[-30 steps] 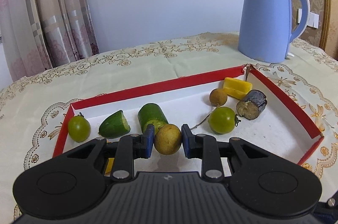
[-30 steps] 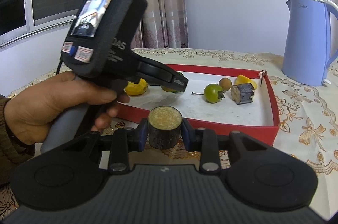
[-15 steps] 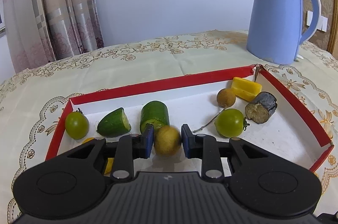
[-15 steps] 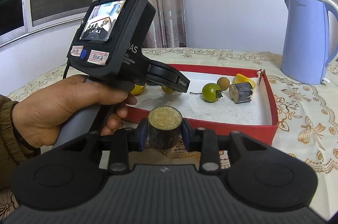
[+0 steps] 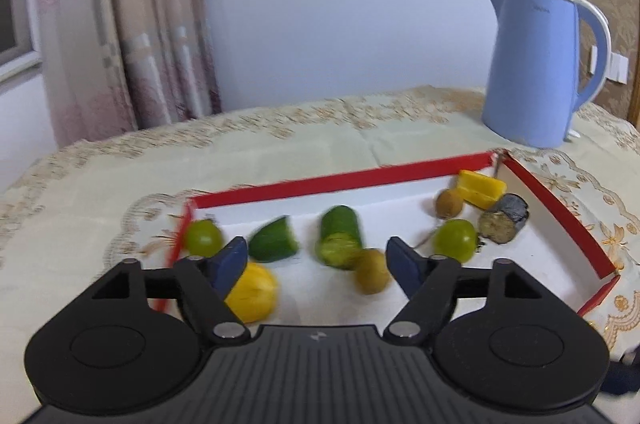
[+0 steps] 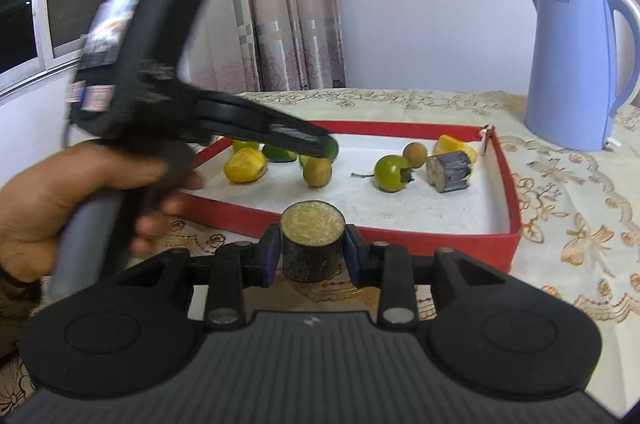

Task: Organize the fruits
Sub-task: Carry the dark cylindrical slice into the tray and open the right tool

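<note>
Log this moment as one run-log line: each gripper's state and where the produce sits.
left gripper: open, above brown longan in red tray | right gripper: shut on dark sugarcane chunk, outside tray near wall | next: likely place chunk

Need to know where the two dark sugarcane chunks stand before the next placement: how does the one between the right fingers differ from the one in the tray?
The held sugarcane chunk stands upright, pale cut face up, clamped by the right gripper outside the red tray, just short of its near wall. The tray sugarcane chunk lies on its side inside, touching the yellow piece. Both are short, dark-skinned cylinders.
</note>
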`<state>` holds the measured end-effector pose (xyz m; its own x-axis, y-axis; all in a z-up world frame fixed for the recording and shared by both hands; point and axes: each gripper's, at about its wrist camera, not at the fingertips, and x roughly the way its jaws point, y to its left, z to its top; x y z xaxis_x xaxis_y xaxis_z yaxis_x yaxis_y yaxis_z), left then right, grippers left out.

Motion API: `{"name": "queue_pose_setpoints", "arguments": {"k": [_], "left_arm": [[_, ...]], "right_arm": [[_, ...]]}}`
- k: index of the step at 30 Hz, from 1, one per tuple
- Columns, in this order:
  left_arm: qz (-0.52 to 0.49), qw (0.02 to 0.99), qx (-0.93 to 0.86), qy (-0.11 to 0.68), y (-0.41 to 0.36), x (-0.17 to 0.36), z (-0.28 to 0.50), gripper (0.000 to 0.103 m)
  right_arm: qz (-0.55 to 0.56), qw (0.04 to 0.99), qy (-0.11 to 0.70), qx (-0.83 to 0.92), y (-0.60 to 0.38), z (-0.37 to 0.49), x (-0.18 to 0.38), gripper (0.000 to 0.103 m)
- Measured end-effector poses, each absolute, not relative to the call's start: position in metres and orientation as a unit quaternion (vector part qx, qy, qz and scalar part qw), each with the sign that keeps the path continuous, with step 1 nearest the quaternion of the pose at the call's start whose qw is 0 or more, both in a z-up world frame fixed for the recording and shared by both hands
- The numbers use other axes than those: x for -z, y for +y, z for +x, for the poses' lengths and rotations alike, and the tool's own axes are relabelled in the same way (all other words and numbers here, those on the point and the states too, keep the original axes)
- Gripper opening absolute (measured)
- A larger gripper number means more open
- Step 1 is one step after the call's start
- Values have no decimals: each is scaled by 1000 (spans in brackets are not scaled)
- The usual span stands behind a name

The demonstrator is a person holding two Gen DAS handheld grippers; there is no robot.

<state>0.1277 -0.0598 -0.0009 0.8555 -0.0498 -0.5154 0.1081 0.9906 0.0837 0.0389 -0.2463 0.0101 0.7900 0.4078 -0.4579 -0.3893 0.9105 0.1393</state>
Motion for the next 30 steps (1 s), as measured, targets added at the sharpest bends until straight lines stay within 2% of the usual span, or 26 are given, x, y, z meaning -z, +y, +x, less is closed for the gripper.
{"name": "queue_pose_setpoints", "arguments": {"k": [7,10,14,17,22,30], "left_arm": [[14,976,-29,218,-11,-4,104,96],[-7,978,-68,199,9,0,105,96],[-27,973,-77,214,27,2,111,96],[-43,974,-74,212,30,0,109,97],[-10,974,-81,210,20,3,106,100],[2,973,-82,215,17,5,107,100]], "right_arm": [[-19,957,218,-189,-249,52,-44,31],[-34,963,203,-172,-251,73,-63,31],[-34,965,210,-155,-250,118,-71,31],[-29,961,231,-151,-246,150,-63,31],[-39,948,276,-153,-228,190,-36,31],[-55,941,299,-148,-217,206,-15,31]]}}
